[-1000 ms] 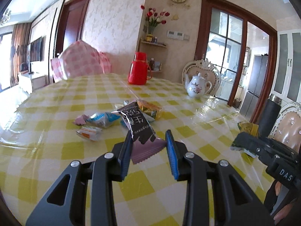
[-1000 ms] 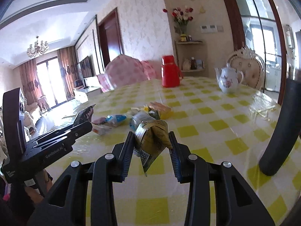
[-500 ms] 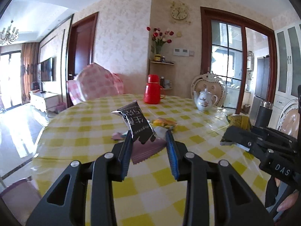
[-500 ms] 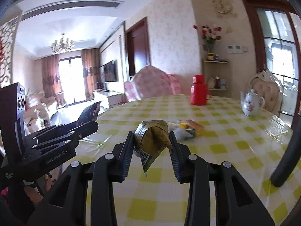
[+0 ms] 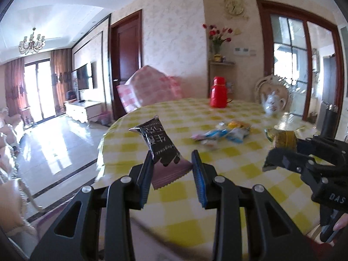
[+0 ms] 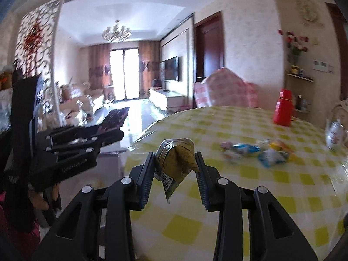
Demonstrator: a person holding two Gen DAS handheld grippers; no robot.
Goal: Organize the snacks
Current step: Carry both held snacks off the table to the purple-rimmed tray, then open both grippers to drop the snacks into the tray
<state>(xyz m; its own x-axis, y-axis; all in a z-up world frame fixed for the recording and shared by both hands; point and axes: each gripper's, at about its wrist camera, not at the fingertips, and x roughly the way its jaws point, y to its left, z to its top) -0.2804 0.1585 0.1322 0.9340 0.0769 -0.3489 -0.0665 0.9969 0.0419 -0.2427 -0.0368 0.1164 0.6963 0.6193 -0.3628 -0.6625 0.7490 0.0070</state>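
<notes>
White characters, seen upside down, are printed on the black-and-mauve foil snack packet [image 5: 160, 145]; beneath them runs a line of small Latin lettering, too small to read with certainty. The black plastic body of the right hand-held gripper [image 5: 280, 152] carries the white letters "DAS". A QR code is printed on the crumpled gold foil snack packet [image 6: 177, 161]. The side of the black left hand-held gripper [image 6: 113, 128] bears white lettering, blurred beyond reading

Both hand-held grippers, left [image 5: 171, 158] and right [image 6: 176, 161], have pulled back toward the table [image 5: 239, 169] edge.
</notes>
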